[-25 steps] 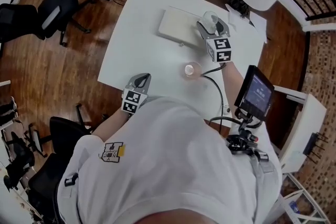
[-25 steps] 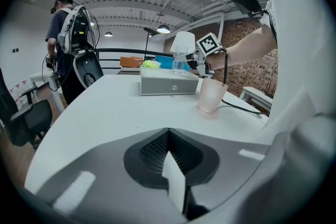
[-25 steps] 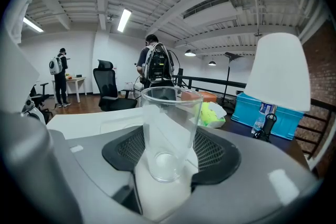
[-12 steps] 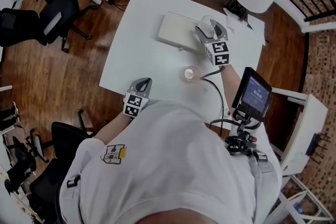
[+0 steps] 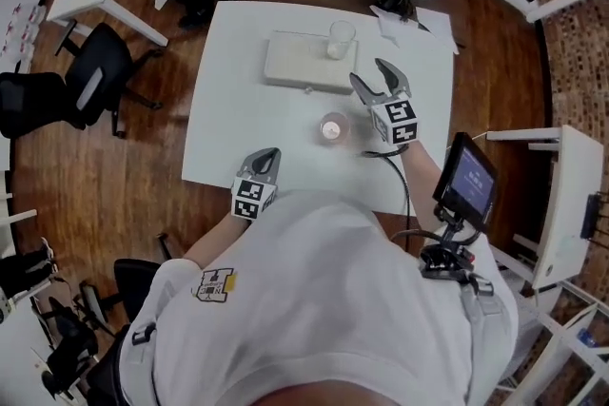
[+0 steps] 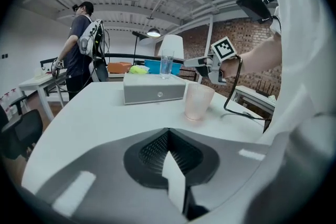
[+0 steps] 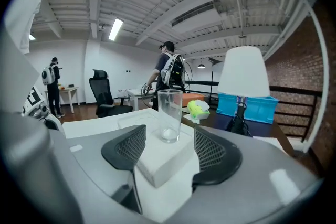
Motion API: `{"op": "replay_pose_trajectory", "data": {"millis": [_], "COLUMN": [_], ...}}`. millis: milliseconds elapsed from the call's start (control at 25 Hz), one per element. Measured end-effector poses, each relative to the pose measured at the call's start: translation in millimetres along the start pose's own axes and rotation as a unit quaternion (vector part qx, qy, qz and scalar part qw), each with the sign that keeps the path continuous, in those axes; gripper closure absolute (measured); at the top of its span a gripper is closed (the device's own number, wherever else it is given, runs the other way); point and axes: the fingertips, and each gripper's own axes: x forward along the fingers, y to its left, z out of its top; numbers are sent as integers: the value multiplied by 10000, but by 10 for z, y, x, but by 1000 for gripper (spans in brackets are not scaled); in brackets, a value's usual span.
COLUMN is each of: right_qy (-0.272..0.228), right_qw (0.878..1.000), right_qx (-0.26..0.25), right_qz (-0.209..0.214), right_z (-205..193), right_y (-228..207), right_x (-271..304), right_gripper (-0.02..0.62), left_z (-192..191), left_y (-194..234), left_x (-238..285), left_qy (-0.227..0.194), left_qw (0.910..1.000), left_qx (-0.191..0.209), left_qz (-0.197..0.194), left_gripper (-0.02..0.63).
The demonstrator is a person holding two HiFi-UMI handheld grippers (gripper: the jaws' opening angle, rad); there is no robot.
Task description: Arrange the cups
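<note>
Your right tongs stand apart, empty; your left tongs are together. At the right tongs' twelve o'clock a tall clear glass stands on the grey box. A frosted pink cup sits on the table at the box's six o'clock. Your torso hides the table's near edge.

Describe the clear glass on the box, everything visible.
The glass is a tall, straight-sided tumbler, clear and apparently empty, with a thicker base. It stands upright on the flat pale box, near the box's far right corner in the head view, on the white table. Only the box touches it. The right tongs point at it with jaws apart, short of it, holding nothing.
</note>
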Motion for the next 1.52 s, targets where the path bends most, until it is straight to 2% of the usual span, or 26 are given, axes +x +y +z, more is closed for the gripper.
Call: {"op": "replay_pose_trajectory", "data": {"millis": [320,440,520,880,1520], "right_qy": [597,805,985,1308,1282], "right_qw": [9970,9946,9923,9899,9902], "right_qx": [412,559,614,528,510], "right_qz": [-269,-354,-432,-130,-208], "right_z": [-1052,-1343,-1494,-1739,-1744], "right_y": [371,503,583,964,989], "right_x": [-911,-1082,-1155,-1280,-1347], "right_gripper": [404,480,590,595,595], "left_z": [97,75,65,124,120], "left_y": [-445,-591,-671,-763,-810], "left_x": [166,224,251,308,301], "left_qy": [24,72,116,126,98], "left_qw": [9985,9977,9972,9955,9947], "left_qx": [349,399,431,555,533], "left_qz": [-422,-535,-608,-754,-877], "left_gripper": [606,606,606,606,606]}}
